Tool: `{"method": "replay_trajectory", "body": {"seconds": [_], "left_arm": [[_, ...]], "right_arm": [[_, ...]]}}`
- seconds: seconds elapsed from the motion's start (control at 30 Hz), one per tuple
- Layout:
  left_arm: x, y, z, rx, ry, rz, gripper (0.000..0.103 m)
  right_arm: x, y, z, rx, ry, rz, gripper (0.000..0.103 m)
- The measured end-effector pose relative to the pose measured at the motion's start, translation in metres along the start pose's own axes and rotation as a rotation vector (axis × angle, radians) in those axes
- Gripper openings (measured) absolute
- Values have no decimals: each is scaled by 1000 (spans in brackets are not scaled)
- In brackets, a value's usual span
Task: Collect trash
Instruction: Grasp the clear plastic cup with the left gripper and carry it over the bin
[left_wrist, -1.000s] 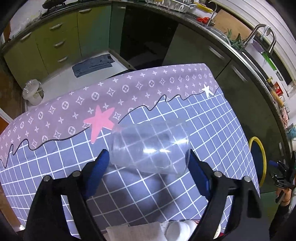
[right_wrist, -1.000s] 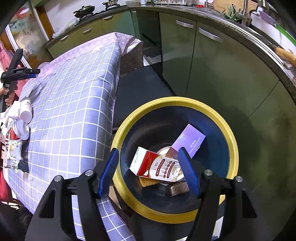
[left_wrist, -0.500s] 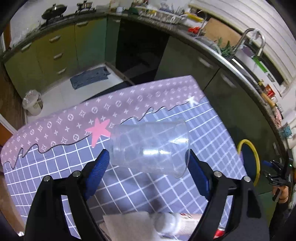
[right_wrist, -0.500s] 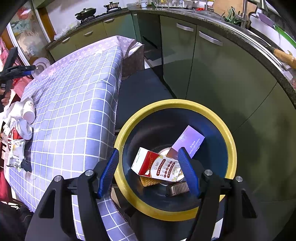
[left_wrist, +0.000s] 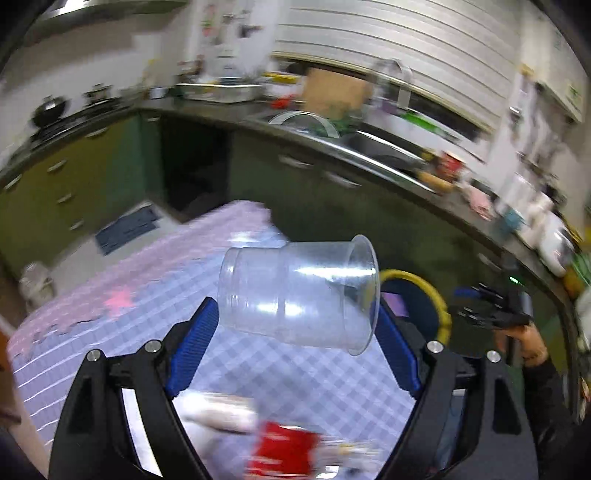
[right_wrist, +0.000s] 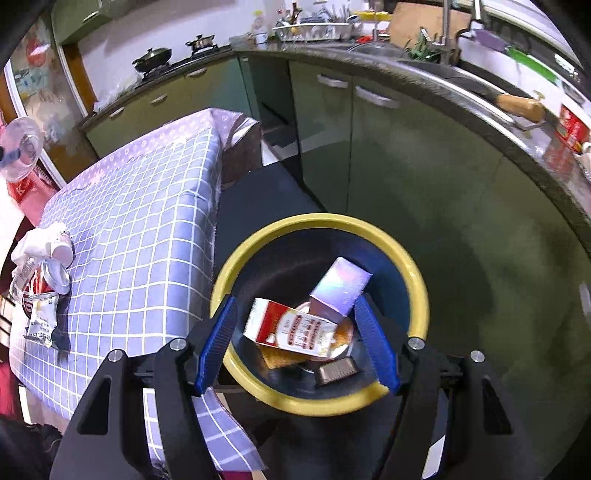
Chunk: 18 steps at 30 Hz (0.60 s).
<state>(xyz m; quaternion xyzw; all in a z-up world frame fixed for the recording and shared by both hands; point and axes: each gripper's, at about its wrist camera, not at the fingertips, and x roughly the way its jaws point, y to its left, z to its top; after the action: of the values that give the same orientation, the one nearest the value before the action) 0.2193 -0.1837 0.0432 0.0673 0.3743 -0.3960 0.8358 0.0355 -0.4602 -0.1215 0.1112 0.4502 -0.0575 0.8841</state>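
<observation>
My left gripper (left_wrist: 295, 325) is shut on a clear plastic cup (left_wrist: 295, 291), held on its side high above the table with its mouth to the right. The cup also shows far left in the right wrist view (right_wrist: 20, 147). My right gripper (right_wrist: 295, 332) is open and empty, hovering over the yellow-rimmed bin (right_wrist: 417, 280). In the bin lie a red and white carton (right_wrist: 291, 328), a purple box (right_wrist: 340, 288) and a dark wrapper (right_wrist: 338, 371). The bin's rim shows in the left wrist view (left_wrist: 436, 295).
The table with a purple checked cloth (right_wrist: 147, 236) stands left of the bin. Paper cups (right_wrist: 59, 247), a can (right_wrist: 55, 275) and a snack packet (right_wrist: 42, 321) lie on its near left edge. Green kitchen cabinets (right_wrist: 406, 177) and a counter curve behind the bin.
My left gripper has lifted the cup off the table and swung right, toward the bin; its view is blurred by the motion. My right gripper has stayed over the bin.
</observation>
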Motion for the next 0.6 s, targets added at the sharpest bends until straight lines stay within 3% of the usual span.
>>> {"method": "replay_trajectory", "body": {"seconds": [0.27, 0.47, 0.6], "left_arm": [[95, -135, 9, 140, 193, -203, 80], [182, -199, 12, 175, 307, -237, 80], [238, -234, 4, 215, 371, -218, 80]], "right_arm": [[-54, -35, -29, 31, -77, -51, 67], [-95, -71, -64, 66, -117, -109, 68], [-114, -90, -84, 93, -134, -134, 69]]}}
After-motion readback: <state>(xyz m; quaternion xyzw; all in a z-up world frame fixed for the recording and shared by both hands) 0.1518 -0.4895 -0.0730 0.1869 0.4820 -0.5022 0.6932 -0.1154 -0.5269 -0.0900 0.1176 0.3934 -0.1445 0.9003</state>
